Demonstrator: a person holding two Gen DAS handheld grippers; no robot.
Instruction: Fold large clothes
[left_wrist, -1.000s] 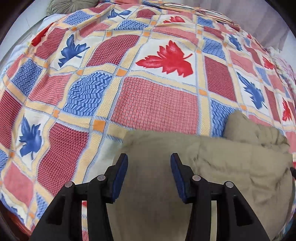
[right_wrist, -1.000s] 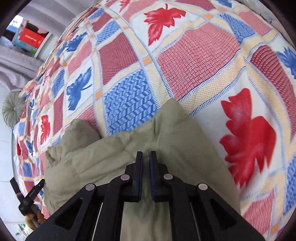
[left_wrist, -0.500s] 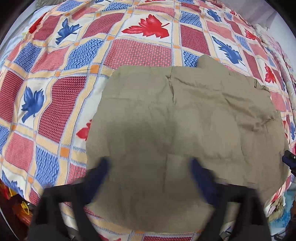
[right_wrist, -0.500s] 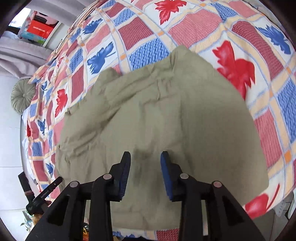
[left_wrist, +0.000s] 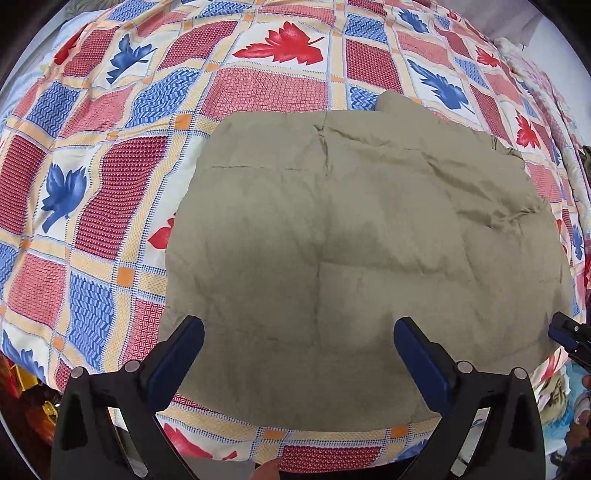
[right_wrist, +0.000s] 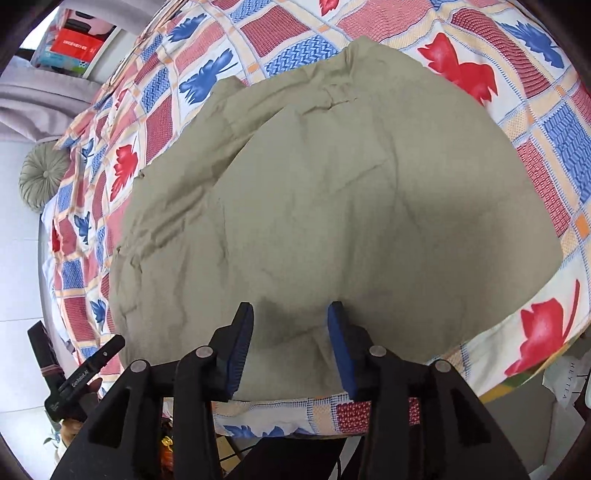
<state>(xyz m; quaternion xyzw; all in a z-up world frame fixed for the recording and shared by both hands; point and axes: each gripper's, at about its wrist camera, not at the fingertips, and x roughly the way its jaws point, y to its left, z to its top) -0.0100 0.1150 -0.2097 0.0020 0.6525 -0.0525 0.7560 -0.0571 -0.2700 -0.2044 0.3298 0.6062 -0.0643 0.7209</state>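
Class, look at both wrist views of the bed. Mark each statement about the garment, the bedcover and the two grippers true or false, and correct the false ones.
1. The olive garment lies spread on the patterned bedcover. True.
2. The left gripper is clamped on the garment. False: it stands wide open above it, holding nothing.
3. The bedcover shows red and blue leaves. True.
4. The right gripper is fully shut. False: its jaws are opening, pressing on nothing.
5. A round grey-green cushion lies on top of the garment. False: it sits apart, at the far end of the bed.
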